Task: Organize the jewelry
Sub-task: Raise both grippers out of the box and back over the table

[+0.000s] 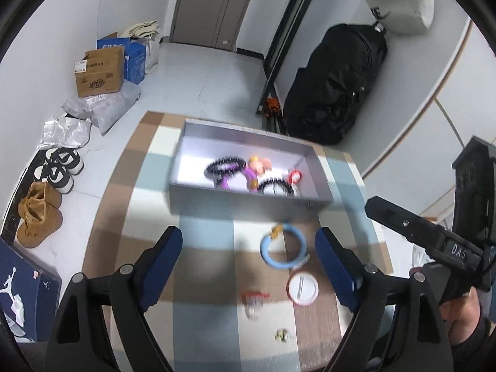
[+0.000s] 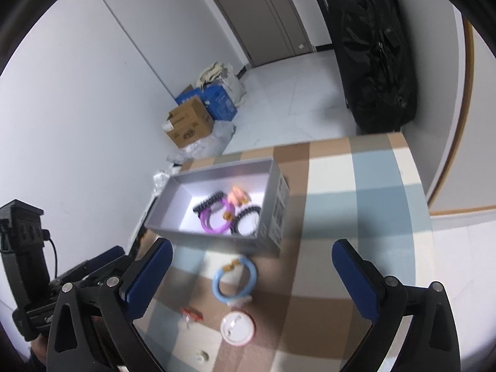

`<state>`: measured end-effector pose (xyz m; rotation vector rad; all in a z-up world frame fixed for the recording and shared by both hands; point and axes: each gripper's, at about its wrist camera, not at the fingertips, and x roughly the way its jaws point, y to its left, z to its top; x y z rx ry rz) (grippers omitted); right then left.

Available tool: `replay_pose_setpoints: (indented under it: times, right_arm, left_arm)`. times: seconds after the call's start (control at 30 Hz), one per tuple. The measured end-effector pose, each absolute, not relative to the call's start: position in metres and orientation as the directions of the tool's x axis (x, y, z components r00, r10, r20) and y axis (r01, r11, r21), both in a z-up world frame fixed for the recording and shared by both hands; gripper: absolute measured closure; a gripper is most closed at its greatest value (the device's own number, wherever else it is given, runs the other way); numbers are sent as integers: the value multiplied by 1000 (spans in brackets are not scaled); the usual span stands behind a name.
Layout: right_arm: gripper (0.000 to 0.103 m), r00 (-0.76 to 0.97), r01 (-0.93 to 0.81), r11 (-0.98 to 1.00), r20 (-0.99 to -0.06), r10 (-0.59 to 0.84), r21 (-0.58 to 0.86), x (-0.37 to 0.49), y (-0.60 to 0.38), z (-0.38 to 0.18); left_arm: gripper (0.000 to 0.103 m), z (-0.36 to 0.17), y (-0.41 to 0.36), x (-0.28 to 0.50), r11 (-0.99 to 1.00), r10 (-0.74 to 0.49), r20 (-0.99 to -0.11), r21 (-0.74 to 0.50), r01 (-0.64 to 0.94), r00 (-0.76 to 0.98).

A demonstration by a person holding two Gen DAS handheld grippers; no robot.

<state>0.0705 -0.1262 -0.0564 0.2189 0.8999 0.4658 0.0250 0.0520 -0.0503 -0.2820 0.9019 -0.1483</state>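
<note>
A grey box (image 1: 241,198) (image 2: 272,214) on the checked tablecloth holds black bead bracelets (image 1: 221,165) (image 2: 245,217), a purple bangle (image 1: 226,179) (image 2: 217,220) and a pink piece (image 1: 262,164) (image 2: 237,198). In front of it lie a light blue bangle (image 1: 283,248) (image 2: 234,279), a round white badge (image 1: 302,288) (image 2: 237,325), a small red piece (image 1: 254,297) (image 2: 192,313) and a tiny pale piece (image 1: 282,336) (image 2: 201,356). My left gripper (image 1: 248,266) is open above the cloth, left of the blue bangle. My right gripper (image 2: 252,282) is open, with the blue bangle below between its fingers.
The checked tablecloth (image 1: 204,310) (image 2: 356,217) covers the table. On the floor are cardboard boxes (image 1: 99,71) (image 2: 189,124), shoes (image 1: 40,214) and a black bag (image 1: 334,83) (image 2: 372,46). The right gripper's body (image 1: 434,241) shows at the right of the left wrist view.
</note>
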Motion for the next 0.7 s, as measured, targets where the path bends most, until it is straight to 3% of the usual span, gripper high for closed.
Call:
replay_pose_setpoints:
  times: [0.6, 0.7]
  right_arm:
    - [0, 491, -314, 894, -752, 441, 320, 46, -135, -72]
    - [0, 492, -318, 894, -751, 440, 316, 43, -136, -71]
  left_arm:
    - [19, -72, 29, -16, 928, -307, -787, -371, -13, 536]
    - [19, -80, 14, -19, 948, -284, -823, -318, 15, 492]
